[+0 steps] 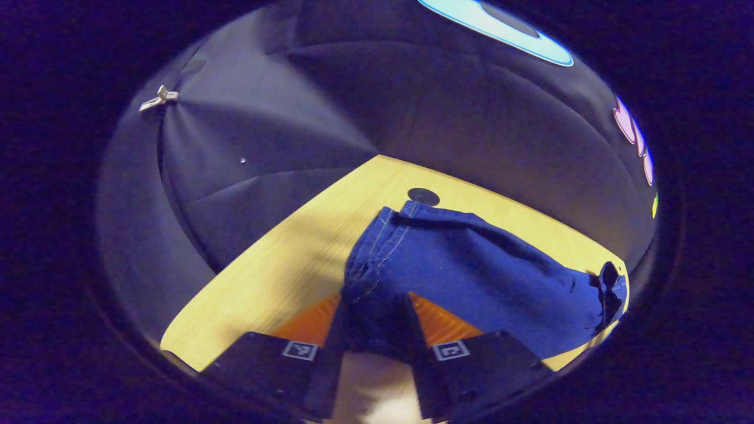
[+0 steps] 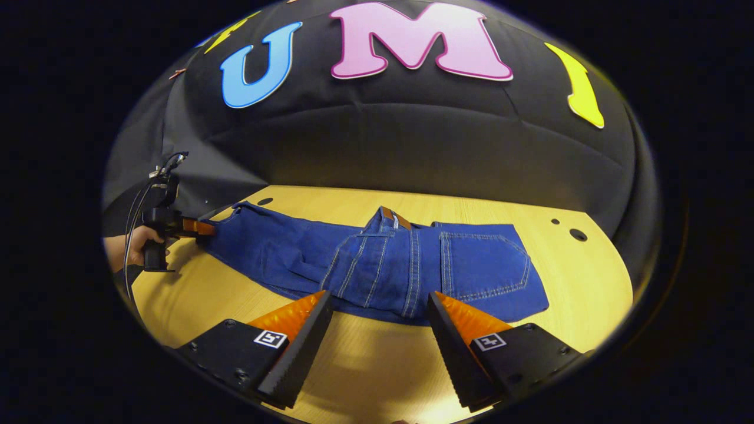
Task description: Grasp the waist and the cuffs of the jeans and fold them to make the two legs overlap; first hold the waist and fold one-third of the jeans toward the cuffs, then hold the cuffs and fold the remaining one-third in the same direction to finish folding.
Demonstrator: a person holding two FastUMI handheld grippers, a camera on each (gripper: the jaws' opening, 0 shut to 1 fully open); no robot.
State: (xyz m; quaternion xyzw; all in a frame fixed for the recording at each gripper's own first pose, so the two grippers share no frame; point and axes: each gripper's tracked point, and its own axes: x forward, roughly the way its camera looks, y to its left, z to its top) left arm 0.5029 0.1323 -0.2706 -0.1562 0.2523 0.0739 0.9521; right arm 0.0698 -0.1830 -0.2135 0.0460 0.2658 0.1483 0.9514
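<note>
Black cloth is hanging behind a yellow wooden desk [image 2: 365, 365], and the jeans [image 2: 383, 265] are lying flat across the middle of it. In the right gripper view they are stretching from left to right: the legs are running to the left, and the waist with its back pocket [image 2: 483, 268] is lying on the right. Small dark holes [image 2: 578, 234] are showing in the desk at the far right.

The left gripper [image 1: 372, 330] is pinching a bunch of blue cloth at the leg end, with both fingers [image 1: 339, 330] pressing on it. In the right gripper view it is sitting at the far left of the desk, and a hand [image 2: 132, 246] is holding it.

The right gripper [image 2: 377, 333] is hovering over the near edge of the jeans. Its fingers [image 2: 300, 341] are standing wide apart, holding nothing, with bare desk between them.
</note>
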